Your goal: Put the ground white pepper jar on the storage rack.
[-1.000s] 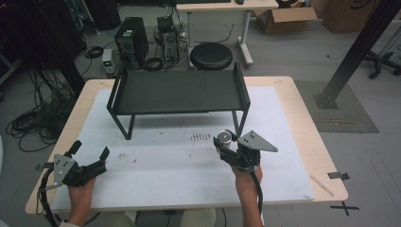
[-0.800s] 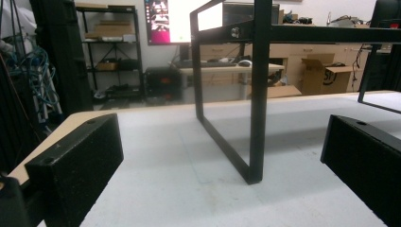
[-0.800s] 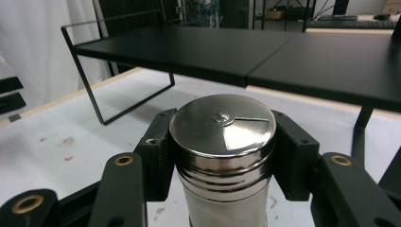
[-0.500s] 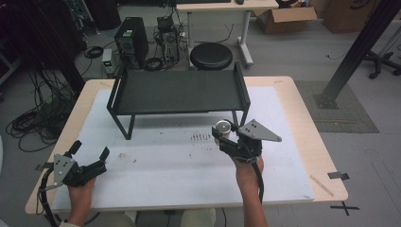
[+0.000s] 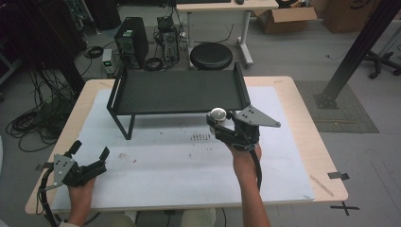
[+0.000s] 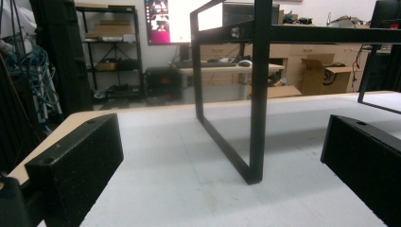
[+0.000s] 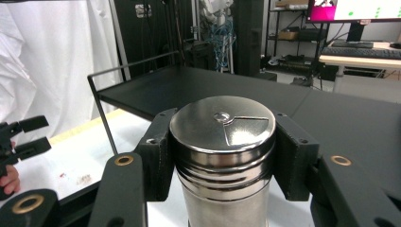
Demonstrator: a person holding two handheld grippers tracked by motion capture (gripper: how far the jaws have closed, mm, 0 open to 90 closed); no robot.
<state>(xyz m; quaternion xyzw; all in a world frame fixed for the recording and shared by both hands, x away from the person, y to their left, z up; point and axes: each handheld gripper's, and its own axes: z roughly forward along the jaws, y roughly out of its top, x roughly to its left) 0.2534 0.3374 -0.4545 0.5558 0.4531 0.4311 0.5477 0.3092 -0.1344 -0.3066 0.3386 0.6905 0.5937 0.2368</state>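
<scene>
Below, the right claw [image 7: 222, 156] hides the shaker's [image 7: 222, 142] base.

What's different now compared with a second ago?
The right tool, shut on the metal shaker throughout, has carried it up and toward the front edge of the black shelf; the right gripper view shows its lid level with the shelf's deck. The left tool stayed open near the table's corner, and the shelf did not move.
</scene>
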